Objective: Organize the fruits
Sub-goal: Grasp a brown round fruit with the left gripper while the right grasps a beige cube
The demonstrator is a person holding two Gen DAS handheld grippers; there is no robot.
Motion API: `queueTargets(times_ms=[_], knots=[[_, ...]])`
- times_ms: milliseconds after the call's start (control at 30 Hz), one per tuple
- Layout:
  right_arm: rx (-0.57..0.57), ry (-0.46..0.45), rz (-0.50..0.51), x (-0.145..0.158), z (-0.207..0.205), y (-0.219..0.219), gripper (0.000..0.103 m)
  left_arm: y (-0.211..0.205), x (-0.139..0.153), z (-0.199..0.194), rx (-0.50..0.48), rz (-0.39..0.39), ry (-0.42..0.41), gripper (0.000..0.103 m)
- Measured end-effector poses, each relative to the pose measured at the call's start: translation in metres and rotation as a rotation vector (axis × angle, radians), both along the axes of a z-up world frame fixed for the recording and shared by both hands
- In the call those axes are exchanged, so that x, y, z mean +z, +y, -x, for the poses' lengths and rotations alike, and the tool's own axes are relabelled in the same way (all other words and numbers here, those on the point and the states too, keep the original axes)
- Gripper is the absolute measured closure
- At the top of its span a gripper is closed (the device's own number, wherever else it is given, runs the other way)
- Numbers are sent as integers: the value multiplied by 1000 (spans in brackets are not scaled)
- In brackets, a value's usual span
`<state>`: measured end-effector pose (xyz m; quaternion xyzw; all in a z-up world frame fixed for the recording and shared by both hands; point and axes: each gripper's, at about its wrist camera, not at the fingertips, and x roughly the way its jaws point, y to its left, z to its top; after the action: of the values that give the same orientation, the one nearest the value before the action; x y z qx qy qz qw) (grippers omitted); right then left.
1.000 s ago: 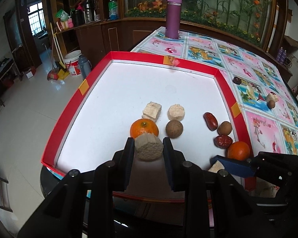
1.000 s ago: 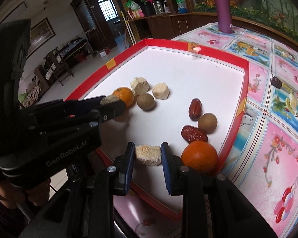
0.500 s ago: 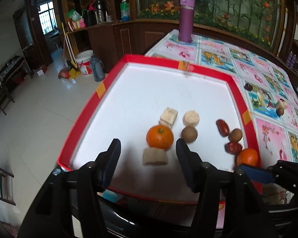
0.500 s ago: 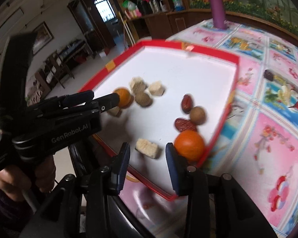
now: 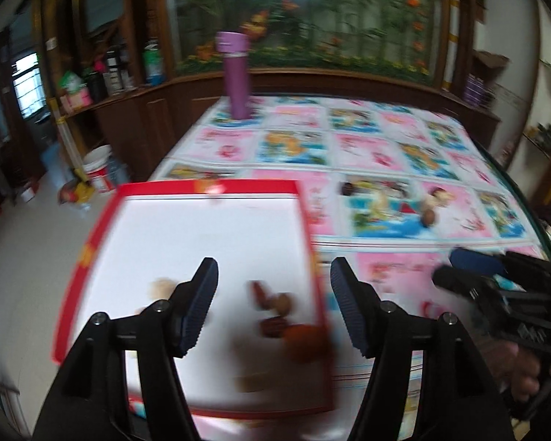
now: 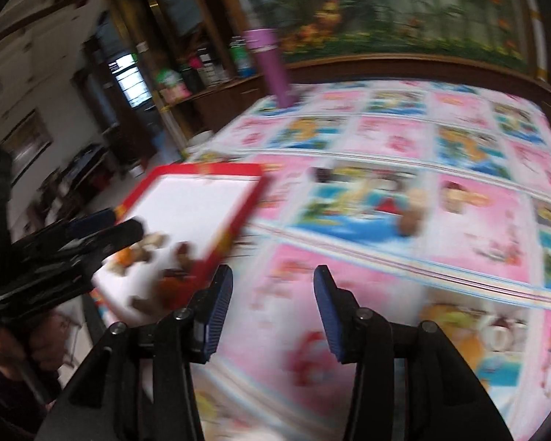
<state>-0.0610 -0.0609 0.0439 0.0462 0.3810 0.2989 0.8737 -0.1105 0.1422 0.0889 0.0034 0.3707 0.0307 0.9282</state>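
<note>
Both the left gripper (image 5: 273,308) and right gripper (image 6: 273,312) are opening, jaws empty. Loose fruits (image 5: 429,216) sit on the counter (image 5: 385,268) beyond the red tray (image 5: 305,220): small, light, probably firm; pinch across the middle.

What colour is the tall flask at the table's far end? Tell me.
Purple, with a lighter purple lid. The flask shows best in the left wrist view.
</note>
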Motion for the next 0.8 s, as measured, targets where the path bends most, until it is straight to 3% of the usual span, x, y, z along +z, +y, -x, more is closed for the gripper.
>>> queueTargets(times_ms=[233,367,533,667,733,800], knots=[[-165,11,48,-7,-35,-59,58,-65,-15,-26,-152,5,71,38],[-238,31,90,-13,-63,-77,57,-90,-23,-54,-184,-23,89,38],[-280,45,124,-22,-98,-81,57,-114,-38,-87,-212,-39,130,38],[-273,70,125,-28,-117,-75,58,-125,-47,-101,-238,-5,165,38],[-277,83,135,-31,-124,-72,67,-128,-49,-104,-241,1,168,38],[-280,96,135,-35,-130,-69,69,-131,-49,-106,-246,6,171,38]])
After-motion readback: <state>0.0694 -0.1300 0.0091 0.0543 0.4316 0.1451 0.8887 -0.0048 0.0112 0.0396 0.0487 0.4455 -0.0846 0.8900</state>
